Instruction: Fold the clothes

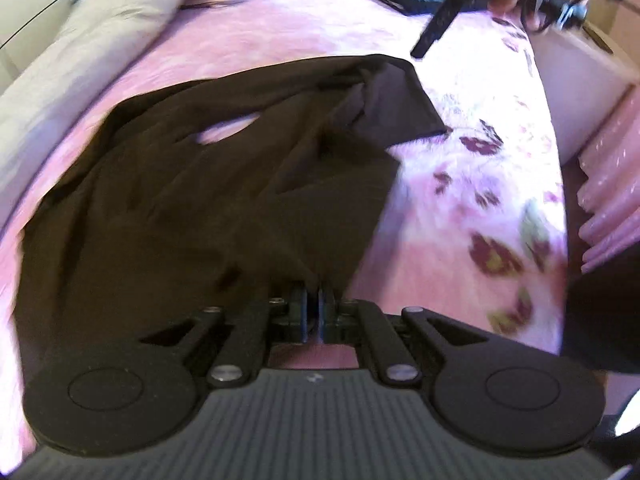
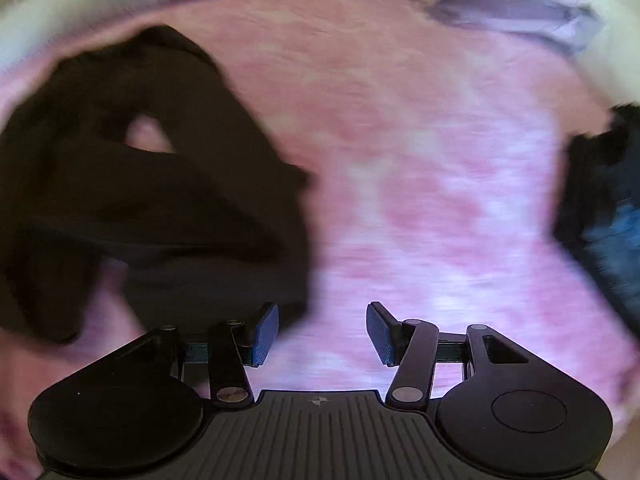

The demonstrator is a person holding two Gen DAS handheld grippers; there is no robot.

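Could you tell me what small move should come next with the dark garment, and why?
Probably bring the right claw onto the near edge of the dark garment and close it. The left claw is already shut on the cloth's edge, while the right one stands open over the pink bedspread holding nothing, and a fold likely needs both corners held.

a dark brown garment (image 1: 208, 184) lies spread and rumpled on a pink bed cover (image 1: 248, 36). it is plain, thin cloth with many soft creases, not yet folded flat. one squared end (image 1: 400, 96) is turned over toward the flowered part of the cover. a small gap (image 1: 228, 130) in the folds shows pink beneath. its near edge is bunched to a point. in the right wrist view the same garment (image 2: 160, 184) is a blurred dark heap at left.
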